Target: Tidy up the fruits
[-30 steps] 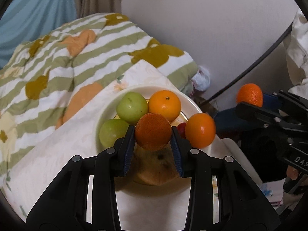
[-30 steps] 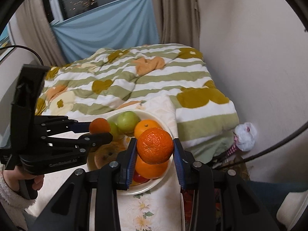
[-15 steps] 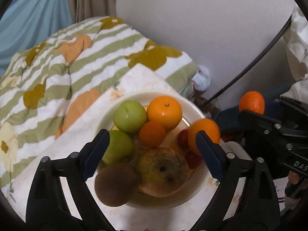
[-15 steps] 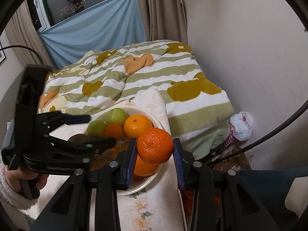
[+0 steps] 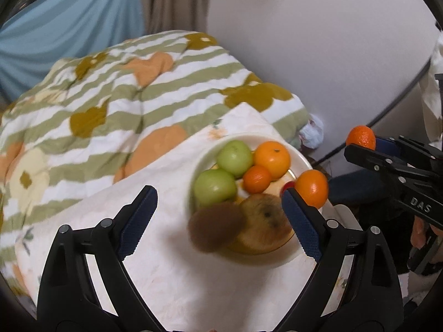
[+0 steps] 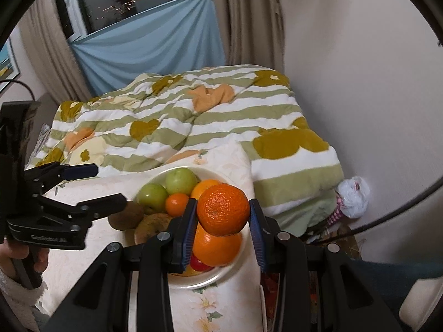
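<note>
I am holding a dimpled orange mandarin (image 6: 223,209) clamped in the right claw (image 6: 223,221) above the cream round plate (image 6: 193,283) at the counter's far-right corner. Left claw (image 5: 218,215) is hanging wide apart, empty. Plate is nearly full; this mandarin is left.

"DAS" on the right gripper (image 5: 360,149); other lettering unreadable

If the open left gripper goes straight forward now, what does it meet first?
Probably the kiwi at the bowl edge, between the left gripper fingers; depth is unclear.
</note>
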The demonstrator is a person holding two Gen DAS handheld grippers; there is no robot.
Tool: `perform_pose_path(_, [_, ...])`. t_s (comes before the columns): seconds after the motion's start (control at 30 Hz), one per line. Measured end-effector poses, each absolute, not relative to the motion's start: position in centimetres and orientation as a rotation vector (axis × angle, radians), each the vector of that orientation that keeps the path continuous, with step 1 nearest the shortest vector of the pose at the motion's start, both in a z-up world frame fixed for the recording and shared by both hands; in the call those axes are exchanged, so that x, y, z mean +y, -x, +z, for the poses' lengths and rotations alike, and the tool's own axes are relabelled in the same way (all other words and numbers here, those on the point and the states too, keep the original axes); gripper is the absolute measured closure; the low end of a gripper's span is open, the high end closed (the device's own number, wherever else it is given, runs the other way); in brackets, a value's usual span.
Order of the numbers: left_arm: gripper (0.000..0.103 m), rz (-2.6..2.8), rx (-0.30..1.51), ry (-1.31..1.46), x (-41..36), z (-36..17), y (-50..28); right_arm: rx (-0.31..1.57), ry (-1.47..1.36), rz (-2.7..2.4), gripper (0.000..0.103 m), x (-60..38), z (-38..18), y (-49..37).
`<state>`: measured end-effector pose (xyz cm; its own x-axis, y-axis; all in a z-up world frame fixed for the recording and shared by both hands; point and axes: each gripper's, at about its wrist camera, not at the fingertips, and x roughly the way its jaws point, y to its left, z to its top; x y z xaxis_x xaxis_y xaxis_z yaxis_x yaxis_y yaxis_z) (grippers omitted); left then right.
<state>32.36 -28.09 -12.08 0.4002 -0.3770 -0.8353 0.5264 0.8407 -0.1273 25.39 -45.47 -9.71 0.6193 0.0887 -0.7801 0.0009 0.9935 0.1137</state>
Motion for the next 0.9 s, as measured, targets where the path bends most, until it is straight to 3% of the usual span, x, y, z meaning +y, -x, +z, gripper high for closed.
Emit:
perform_pose_path(0.7, [0.004, -0.296, 1.049, -0.033, -20.2, -13.6, -27.3, 0.953, 0.044, 0.298, 0.069, -42.1, -14.6, -28.3])
perform_pose_path(0.83, [0.004, -0.266, 1.046, -0.018, -20.0, -14.0, -26.2, 0.940, 0.039, 0.314, 0.050, -42.3, -14.8, -28.2])
perform_pose_path(0.9, [0.004, -0.253, 1.040, -0.011, -19.9, -14.2, -25.7, 0.933, 0.046, 0.317, 0.047, -42.4, -15.0, -28.1])
